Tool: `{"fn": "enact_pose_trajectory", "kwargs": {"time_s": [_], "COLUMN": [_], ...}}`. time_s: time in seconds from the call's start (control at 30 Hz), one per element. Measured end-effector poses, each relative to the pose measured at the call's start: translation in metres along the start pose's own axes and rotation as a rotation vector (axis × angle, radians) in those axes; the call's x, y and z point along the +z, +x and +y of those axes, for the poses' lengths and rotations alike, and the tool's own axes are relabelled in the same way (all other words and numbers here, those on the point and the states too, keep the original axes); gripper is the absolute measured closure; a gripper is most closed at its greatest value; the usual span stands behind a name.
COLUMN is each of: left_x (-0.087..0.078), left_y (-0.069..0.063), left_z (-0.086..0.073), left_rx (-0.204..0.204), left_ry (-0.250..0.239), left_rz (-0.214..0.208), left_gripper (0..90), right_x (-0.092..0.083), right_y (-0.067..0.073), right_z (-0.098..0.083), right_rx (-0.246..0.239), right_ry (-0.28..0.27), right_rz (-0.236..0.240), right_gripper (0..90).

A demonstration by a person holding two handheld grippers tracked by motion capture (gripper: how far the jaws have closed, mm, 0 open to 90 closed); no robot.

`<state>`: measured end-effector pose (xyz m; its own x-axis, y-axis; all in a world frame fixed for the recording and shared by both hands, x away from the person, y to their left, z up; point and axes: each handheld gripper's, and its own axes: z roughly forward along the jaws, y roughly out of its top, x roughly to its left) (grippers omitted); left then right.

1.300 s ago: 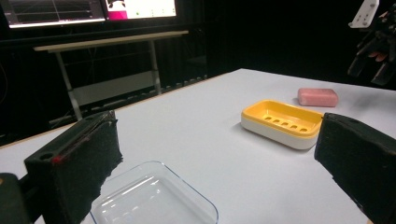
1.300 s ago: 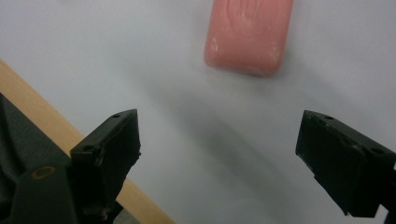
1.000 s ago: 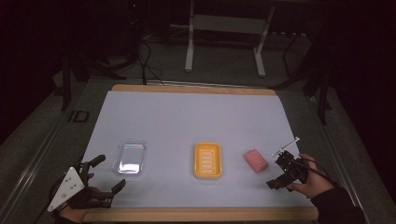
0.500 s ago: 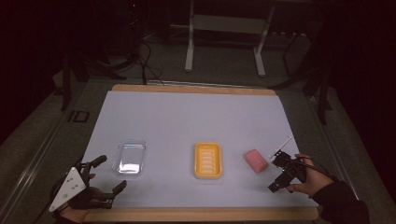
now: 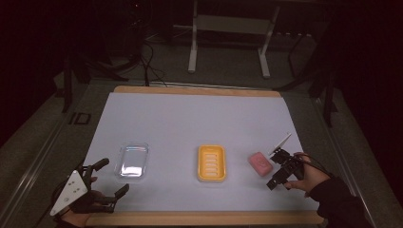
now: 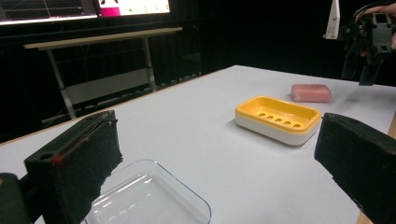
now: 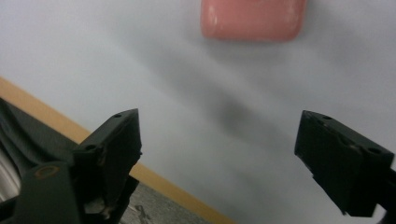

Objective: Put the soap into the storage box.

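Your right gripper (image 5: 281, 172) sits at the lower right of the high view, jaws spread wide with nothing between them. In the right gripper view the pink soap bar (image 7: 253, 18) lies straight ahead at the top centre of the frame, its long axis running across the gap, apart from both jaws. So I judge the soap the likely target, and this hand is far nearer to it. Your left gripper (image 5: 102, 183), also released, waits at lower left beside the clear lid (image 5: 132, 160); the yellow soap dish (image 5: 211, 163) lies between.
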<state>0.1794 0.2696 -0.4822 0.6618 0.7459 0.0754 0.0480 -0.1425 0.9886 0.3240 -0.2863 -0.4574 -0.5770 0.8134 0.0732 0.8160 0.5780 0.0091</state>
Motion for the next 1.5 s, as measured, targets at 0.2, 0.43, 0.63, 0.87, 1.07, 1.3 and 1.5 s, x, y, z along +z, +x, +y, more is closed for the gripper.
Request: {"fn": "enact_pose_trajectory", "kwargs": {"time_s": [0.2, 0.43, 0.63, 0.87, 1.07, 1.3, 1.5], "left_x": [0.000, 0.000, 0.000, 0.000, 0.001, 0.001, 0.000], "left_y": [0.000, 0.000, -0.001, -0.001, -0.001, -0.002, -0.001], "left_z": [0.000, 0.000, 0.000, 0.000, 0.000, 0.000, 0.000], "left_rx": [0.002, 0.003, 0.004, 0.005, 0.007, 0.012, 0.010], "left_ry": [0.000, 0.000, 0.002, 0.003, 0.004, 0.005, 0.004], "left_rz": [-0.001, -0.005, -0.008, -0.012, -0.014, -0.017, -0.018], "left_gripper": [0.5, 0.5, 0.6, 0.5, 0.6, 0.5, 0.5], "right_x": [0.006, 0.009, 0.009, 0.009, 0.011, 0.013, 0.018], "right_y": [0.003, 0.003, 0.001, 0.000, -0.001, -0.001, -0.004], "right_z": [0.010, 0.019, 0.024, 0.030, 0.037, 0.046, 0.052], "right_rx": [-0.005, -0.029, -0.053, -0.065, -0.078, -0.119, -0.157], "right_ry": [-0.005, -0.033, -0.085, -0.119, -0.174, -0.199, -0.226], "right_rz": [0.005, -0.011, -0.013, -0.009, -0.003, -0.008, -0.053], "right_gripper": [14.8, 13.6, 14.7, 15.3, 17.7, 22.2, 21.9]}}
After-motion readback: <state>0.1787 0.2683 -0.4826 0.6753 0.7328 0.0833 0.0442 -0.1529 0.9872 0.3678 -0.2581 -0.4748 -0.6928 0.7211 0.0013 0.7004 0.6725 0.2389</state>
